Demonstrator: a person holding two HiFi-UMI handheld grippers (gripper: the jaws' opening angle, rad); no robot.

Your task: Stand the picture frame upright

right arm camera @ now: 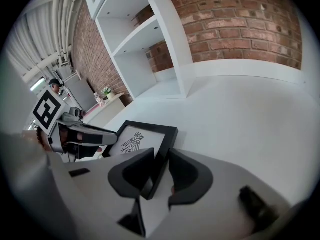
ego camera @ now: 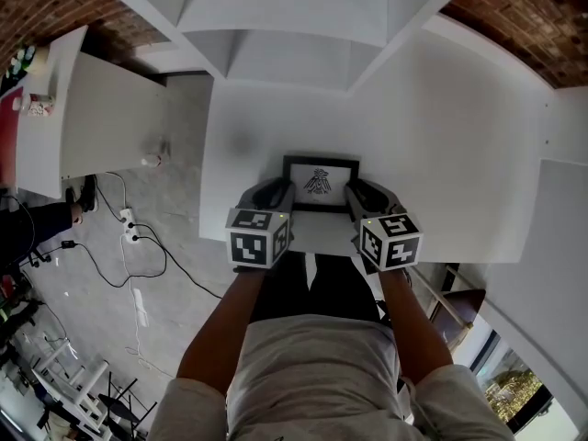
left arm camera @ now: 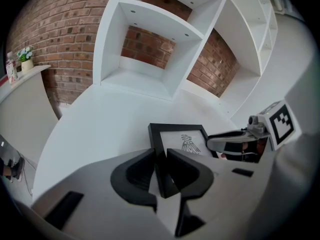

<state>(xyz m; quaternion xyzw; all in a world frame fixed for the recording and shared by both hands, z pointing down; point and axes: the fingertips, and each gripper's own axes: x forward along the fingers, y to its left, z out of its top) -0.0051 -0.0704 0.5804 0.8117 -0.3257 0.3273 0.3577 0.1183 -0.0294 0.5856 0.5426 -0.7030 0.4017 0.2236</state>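
Observation:
A black picture frame [ego camera: 321, 184] with a bird print lies face up on the white table [ego camera: 450, 136], close to the near edge. My left gripper [ego camera: 276, 191] is at its left side, and in the left gripper view [left arm camera: 161, 160] the frame's left border [left arm camera: 159, 149] sits between the pads, which press on it. My right gripper [ego camera: 364, 193] is at the frame's right side. In the right gripper view [right arm camera: 161, 158] the right border [right arm camera: 162, 151] is clamped between the pads. The print [right arm camera: 131, 143] faces up and slightly toward me.
A white open shelf unit [ego camera: 285, 35] stands at the table's far edge against a brick wall [left arm camera: 150, 46]. To the left is a second white counter [ego camera: 101, 118], and below it a floor with cables and a power strip [ego camera: 129, 223].

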